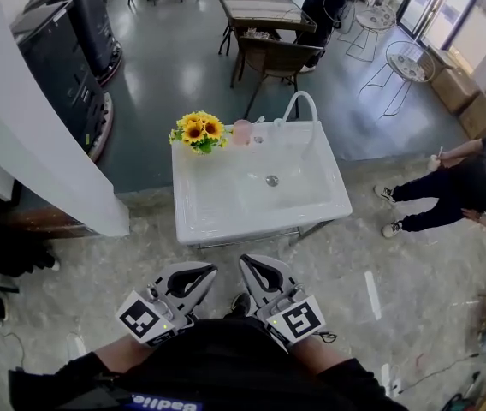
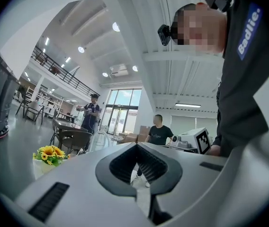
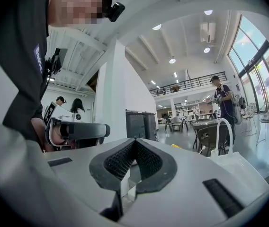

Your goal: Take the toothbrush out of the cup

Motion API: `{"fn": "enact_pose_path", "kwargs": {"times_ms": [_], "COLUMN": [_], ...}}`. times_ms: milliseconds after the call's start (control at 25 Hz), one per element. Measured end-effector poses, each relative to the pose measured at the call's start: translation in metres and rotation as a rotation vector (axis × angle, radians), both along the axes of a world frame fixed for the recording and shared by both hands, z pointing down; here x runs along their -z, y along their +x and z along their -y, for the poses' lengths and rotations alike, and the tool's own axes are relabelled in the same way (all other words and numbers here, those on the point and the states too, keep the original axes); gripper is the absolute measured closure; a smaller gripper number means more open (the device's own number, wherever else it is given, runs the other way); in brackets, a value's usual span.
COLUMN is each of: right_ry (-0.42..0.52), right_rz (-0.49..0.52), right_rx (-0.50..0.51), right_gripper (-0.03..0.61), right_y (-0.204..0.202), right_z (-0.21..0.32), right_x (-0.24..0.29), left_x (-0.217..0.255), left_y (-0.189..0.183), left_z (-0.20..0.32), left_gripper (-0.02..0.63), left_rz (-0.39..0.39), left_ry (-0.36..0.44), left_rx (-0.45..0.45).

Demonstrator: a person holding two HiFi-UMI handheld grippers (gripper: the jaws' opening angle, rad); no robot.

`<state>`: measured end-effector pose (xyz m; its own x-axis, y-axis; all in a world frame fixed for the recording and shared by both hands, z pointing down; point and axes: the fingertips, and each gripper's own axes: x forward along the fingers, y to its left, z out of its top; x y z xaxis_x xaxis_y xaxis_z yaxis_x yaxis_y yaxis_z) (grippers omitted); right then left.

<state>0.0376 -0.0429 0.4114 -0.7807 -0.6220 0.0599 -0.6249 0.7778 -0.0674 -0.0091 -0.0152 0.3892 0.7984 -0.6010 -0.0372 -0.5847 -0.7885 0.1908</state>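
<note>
White sink (image 1: 226, 217) on a metal frame stands on the stone floor in the middle of the head view. On its back rim a pink cup (image 1: 241, 132) sits between a bunch of sunflowers (image 1: 198, 132) at the left corner and the arched tap (image 1: 303, 110). A thin pale stick that may be the toothbrush (image 1: 257, 122) leans out of the cup to the right, too small to be sure. The left gripper (image 1: 209, 271) and right gripper (image 1: 246, 265) are low in the picture, side by side and well short of the sink. Both point towards it, each with its jaws pressed together and nothing in them. A person (image 1: 474, 187) sits on the floor at the right.

In the left gripper view, the gripper (image 2: 136, 145) has its jaw tips meeting and nothing between them. The sunflowers (image 2: 49, 154) show low at the left. The right gripper's marker cube (image 2: 201, 140) is at the right.

In the right gripper view, the gripper (image 3: 135, 141) is likewise closed and empty. The tap (image 3: 224, 134) and a corner of the sink (image 3: 241, 169) lie ahead at the right. The left gripper (image 3: 77, 129) is at the left. The cup is not seen here.
</note>
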Motion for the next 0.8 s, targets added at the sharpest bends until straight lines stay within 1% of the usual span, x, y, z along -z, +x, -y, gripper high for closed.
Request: {"fn": "enact_pose_path", "kwargs": {"times_ms": [280, 440, 640, 800], "right_ry": [-0.027, -0.049, -0.069, -0.102], "right_rz": [0.007, 0.013, 0.008, -0.02], "right_rx": [0.066, 0.093, 0.085, 0.05], "right_gripper": [0.571, 0.571, 0.571, 0.571], "right_y": [0.023, 0.032, 0.034, 0.03], "right_z": [0.049, 0.074, 0.105, 0.129], "right_x": [-0.011, -0.019, -0.028, -0.038], "left_x": [-0.007, -0.003, -0.011, -0.013], "left_y": [0.023, 0.035, 0.032, 0.024], "left_z": [0.039, 0.056, 0.068, 0.079], "left_gripper": [0.61, 0.61, 0.609, 0.611], "left_rz": [0.024, 0.008, 0.027, 0.018], "left_ry": [-0.002, -0.008, -0.024, -0.025], "left_rx": [0.087, 0.127, 0.148, 0.123]}}
